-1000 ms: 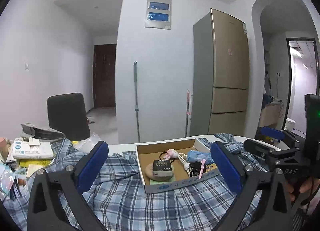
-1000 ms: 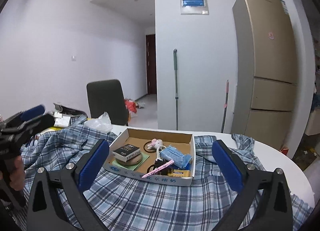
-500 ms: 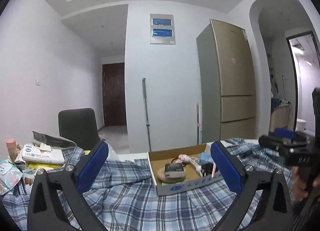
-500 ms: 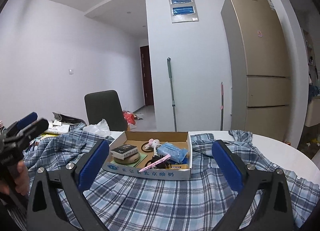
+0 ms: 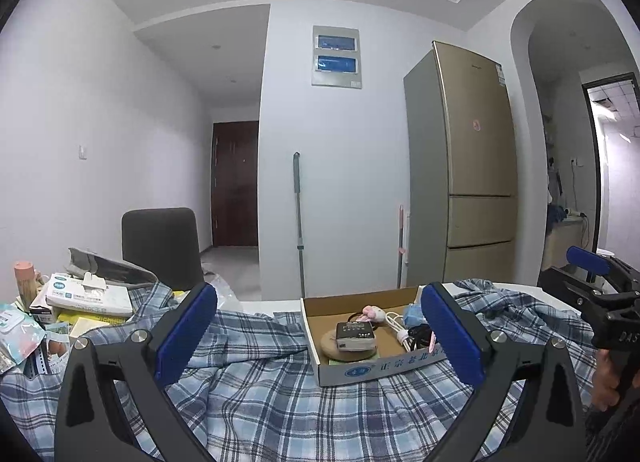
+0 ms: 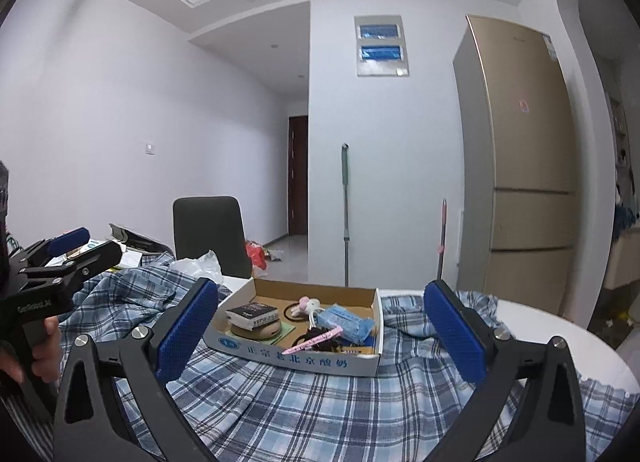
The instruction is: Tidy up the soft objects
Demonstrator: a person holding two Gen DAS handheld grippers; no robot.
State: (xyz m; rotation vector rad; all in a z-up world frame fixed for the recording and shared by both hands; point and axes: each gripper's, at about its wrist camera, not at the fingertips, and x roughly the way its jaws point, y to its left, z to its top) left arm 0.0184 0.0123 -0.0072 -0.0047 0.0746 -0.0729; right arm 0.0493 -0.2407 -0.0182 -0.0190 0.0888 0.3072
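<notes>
A blue plaid shirt (image 5: 260,390) lies spread over the round white table; it also shows in the right wrist view (image 6: 320,402). A shallow cardboard box (image 5: 372,368) of small items sits on the shirt, seen too in the right wrist view (image 6: 304,354). It holds a pack of blue face masks (image 6: 346,322), a small pink plush (image 6: 310,305), hair ties and a black box. My left gripper (image 5: 320,334) is open and empty, above the shirt before the box. My right gripper (image 6: 322,334) is open and empty, facing the box.
Tissue packs, packets and a pink-capped bottle (image 5: 24,278) pile up at the table's left. A dark chair (image 5: 160,246) stands behind the table. A gold fridge (image 5: 468,190) and a mop (image 5: 298,222) stand at the far wall. The white table edge (image 6: 560,334) curves at right.
Both cameras have tilted up, so the table and box sit lower in each view. Both grippers stay open and empty.
</notes>
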